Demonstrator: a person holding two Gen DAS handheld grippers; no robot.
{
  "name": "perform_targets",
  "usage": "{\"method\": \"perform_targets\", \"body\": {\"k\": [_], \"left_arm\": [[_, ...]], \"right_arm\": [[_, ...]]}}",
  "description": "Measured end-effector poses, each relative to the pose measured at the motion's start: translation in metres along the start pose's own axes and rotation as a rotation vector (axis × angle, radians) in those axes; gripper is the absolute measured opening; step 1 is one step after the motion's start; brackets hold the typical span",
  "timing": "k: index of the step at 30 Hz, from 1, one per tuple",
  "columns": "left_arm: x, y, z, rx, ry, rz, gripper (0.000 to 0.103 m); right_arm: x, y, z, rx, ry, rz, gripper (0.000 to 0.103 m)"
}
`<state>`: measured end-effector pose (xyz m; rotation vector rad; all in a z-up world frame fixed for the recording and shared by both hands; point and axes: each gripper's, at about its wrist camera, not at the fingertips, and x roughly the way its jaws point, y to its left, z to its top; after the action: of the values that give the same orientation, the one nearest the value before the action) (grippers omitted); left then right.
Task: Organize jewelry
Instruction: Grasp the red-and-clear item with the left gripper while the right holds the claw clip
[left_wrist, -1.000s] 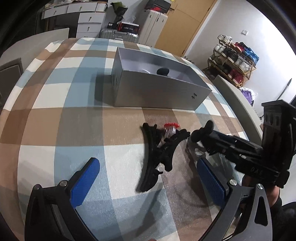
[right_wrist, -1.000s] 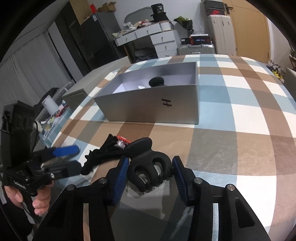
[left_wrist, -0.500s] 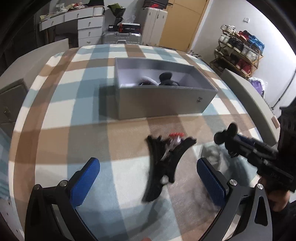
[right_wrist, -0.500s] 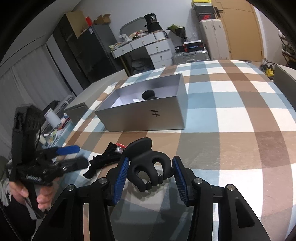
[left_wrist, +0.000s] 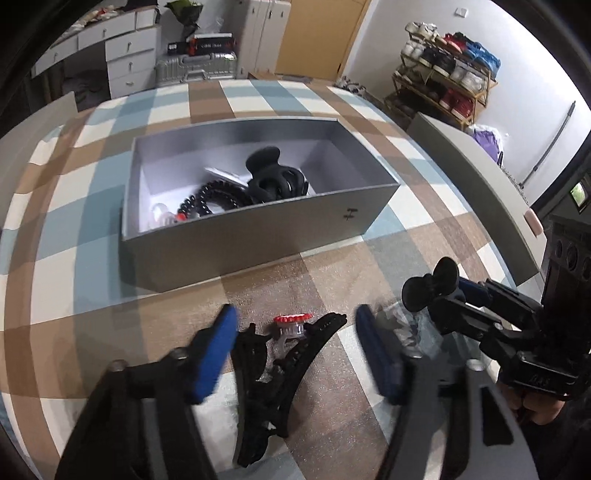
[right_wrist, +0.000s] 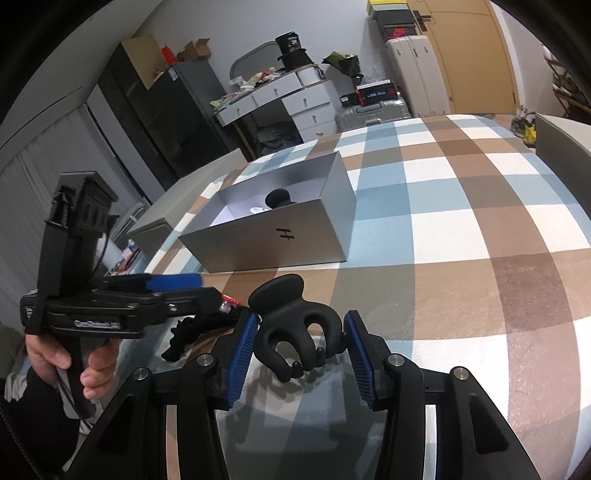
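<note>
The grey box (left_wrist: 258, 236) mid-bench (right_wrist: 480, 229) half hides its black clips behind its near wall, the blurry left claw (left_wrist: 295, 347) is closing around the long black hair clips (left_wrist: 273, 373) without touching yet, and the right claw (right_wrist: 299, 354) is clamped on a black claw clip (right_wrist: 295, 328), lower teeth hard to see.

Box (left_wrist: 258, 236) on table (left_wrist: 66, 266), hair clips (left_wrist: 273, 365) before it, claw clip (left_wrist: 275, 177) inside
</note>
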<state>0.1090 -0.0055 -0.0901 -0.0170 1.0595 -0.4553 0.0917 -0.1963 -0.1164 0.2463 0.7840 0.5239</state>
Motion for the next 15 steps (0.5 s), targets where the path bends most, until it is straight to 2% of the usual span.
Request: {"method": "perform_targets", "body": {"k": [5, 10, 13, 15], "left_arm": [[0.0029, -0.0021, 0.0011, 0.000, 0.028, 0.010, 0.037], [0.0035, -0.0041, 0.0016, 0.006, 0.034, 0.030, 0.031], [0.0041, -0.0074, 0.0010, 0.021, 0.042, 0.041, 0.020], [0.0046, -0.0096, 0.0005, 0.031, 0.047, 0.039, 0.019]], "right_arm": [[0.0019, -0.0029, 0.0005, 0.004, 0.002, 0.017, 0.047], [0.0027, -0.0058, 0.0008, 0.014, 0.004, 0.027, 0.047], [0.0021, -0.0059, 0.0004, 0.015, 0.004, 0.031, 0.047], [0.0022, -0.0054, 0.0003, 0.014, 0.004, 0.032, 0.047]]}}
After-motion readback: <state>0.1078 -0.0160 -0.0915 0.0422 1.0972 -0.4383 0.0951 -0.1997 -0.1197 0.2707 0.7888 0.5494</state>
